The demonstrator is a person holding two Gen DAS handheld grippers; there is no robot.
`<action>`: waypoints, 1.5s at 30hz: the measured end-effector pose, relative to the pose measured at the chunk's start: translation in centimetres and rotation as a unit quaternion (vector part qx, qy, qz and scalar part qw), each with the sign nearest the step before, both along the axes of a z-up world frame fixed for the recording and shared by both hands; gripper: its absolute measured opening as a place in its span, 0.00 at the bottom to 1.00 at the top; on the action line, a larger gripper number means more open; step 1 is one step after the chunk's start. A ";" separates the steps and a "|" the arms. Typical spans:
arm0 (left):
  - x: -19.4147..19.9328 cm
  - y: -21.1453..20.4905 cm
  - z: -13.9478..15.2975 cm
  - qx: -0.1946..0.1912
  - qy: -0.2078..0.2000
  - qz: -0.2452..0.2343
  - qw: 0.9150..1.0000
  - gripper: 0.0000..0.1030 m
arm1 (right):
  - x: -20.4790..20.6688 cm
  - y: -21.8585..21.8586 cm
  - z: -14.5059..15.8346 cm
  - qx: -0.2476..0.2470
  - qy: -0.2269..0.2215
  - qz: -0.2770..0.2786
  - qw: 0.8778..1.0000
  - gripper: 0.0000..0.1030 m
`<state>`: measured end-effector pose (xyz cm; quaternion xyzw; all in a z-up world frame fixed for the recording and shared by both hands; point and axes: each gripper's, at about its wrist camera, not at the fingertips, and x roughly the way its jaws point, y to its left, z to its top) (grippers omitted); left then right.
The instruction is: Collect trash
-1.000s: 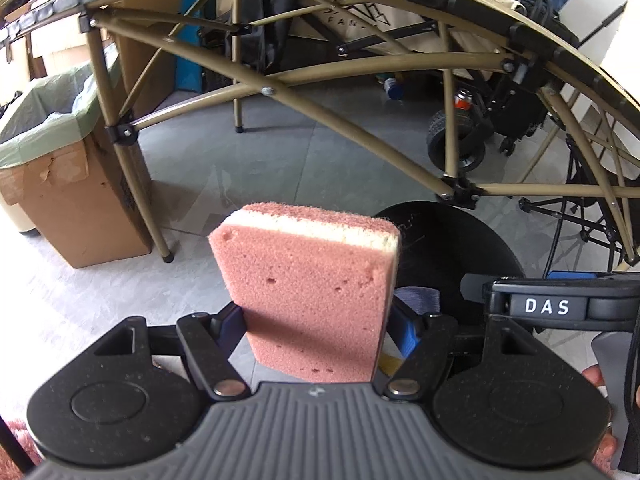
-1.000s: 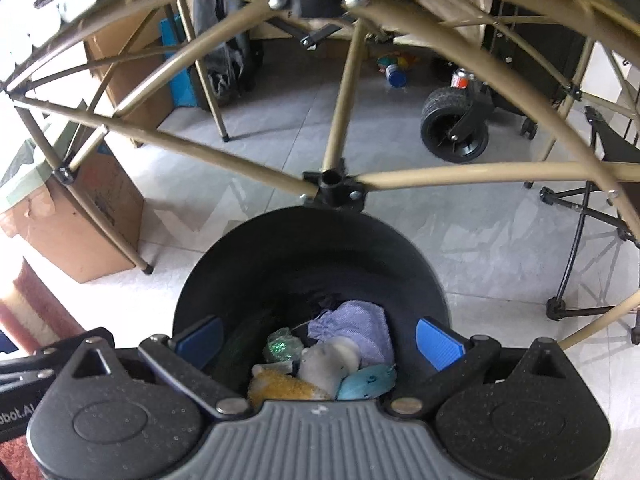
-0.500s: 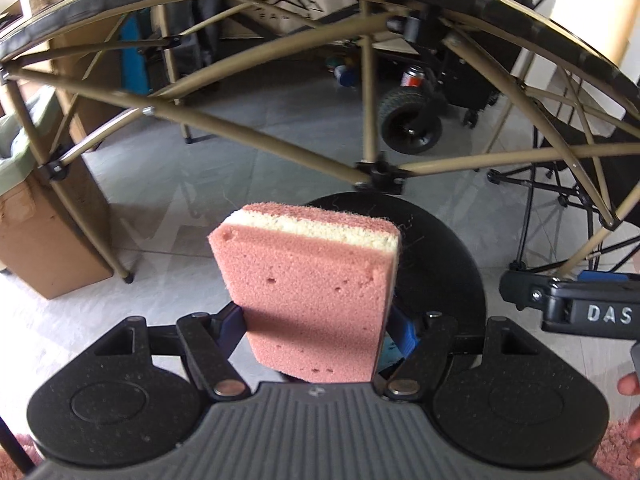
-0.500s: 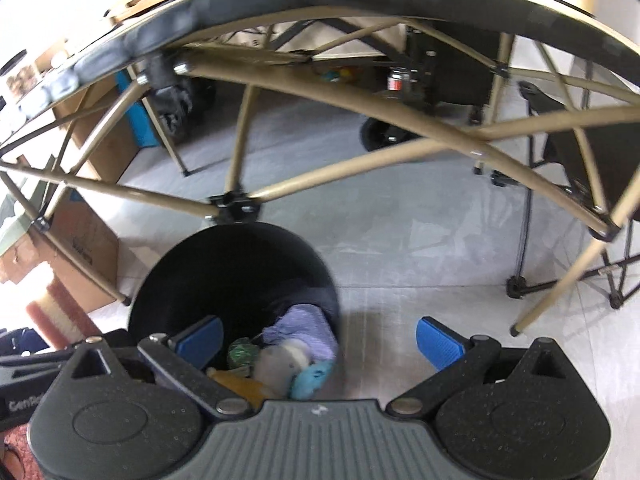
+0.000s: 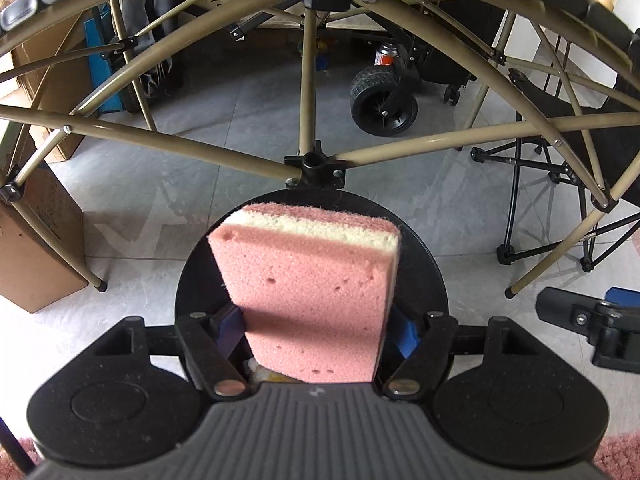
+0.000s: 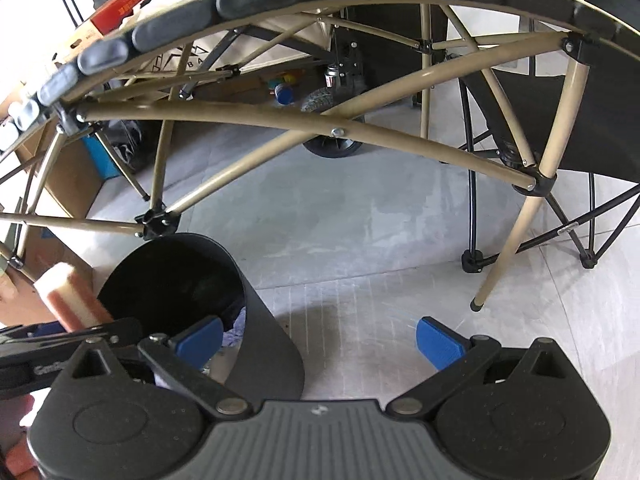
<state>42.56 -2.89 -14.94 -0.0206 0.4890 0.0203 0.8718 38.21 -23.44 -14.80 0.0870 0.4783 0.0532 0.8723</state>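
Observation:
A pink sponge point(image 5: 308, 292) with a white middle layer stands upright between the blue pads of my left gripper point(image 5: 316, 332). The jaws are opening, and the pads still touch the sponge's sides. It hangs right above the mouth of the black bin point(image 5: 424, 276). In the right wrist view the bin point(image 6: 180, 276) sits at lower left, with cloth and other trash inside, and the sponge point(image 6: 68, 300) shows beside its rim. My right gripper point(image 6: 320, 342) is open and holds nothing; its left finger is over the bin's edge and its right finger over bare floor.
Tan folding-frame tubes point(image 5: 308, 164) cross just behind the bin. A cardboard box point(image 5: 36, 264) stands at the left. A black wheel point(image 5: 382, 102) and a black folding chair point(image 6: 560, 128) are further back on the grey tile floor.
My left gripper carried the sponge sideways until the bin came directly under it. My right gripper slid right, off the bin, which now lies at the left of its view.

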 end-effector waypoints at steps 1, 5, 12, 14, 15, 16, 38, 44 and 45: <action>0.1 -0.1 -0.1 0.004 0.002 0.001 1.000 0.75 | -0.1 -0.1 0.1 0.001 -0.002 0.001 1.000 1.00; 0.2 -0.1 -0.5 0.021 0.008 0.019 1.000 1.00 | -0.3 -0.4 0.3 0.000 -0.004 -0.001 1.000 1.00; 0.3 0.6 -0.7 0.018 0.019 0.026 0.999 1.00 | -0.5 -0.5 0.4 0.002 -0.004 -0.008 1.000 1.00; -0.2 0.5 -0.1 0.022 0.006 0.020 1.000 1.00 | -0.7 -0.4 0.6 0.004 -0.010 -0.005 1.000 1.00; -0.5 0.5 0.3 0.026 -0.001 0.019 0.999 1.00 | -0.9 -0.3 0.8 0.007 -0.014 -0.004 1.000 1.00; -0.9 0.6 0.7 0.032 -0.007 0.020 0.999 1.00 | -1.1 -0.3 1.0 0.009 -0.019 -0.003 1.000 1.00; -20.3 5.7 14.8 0.041 -0.179 -0.003 0.983 1.00 | -17.9 2.4 13.4 0.032 -0.188 0.088 0.978 1.00; -25.1 5.8 14.5 0.027 -0.176 -0.001 0.984 1.00 | -22.8 3.3 13.7 0.022 -0.179 0.104 0.978 1.00; -25.8 5.9 14.4 0.026 -0.173 -0.001 0.984 1.00 | -23.5 3.5 13.6 0.020 -0.177 0.105 0.978 1.00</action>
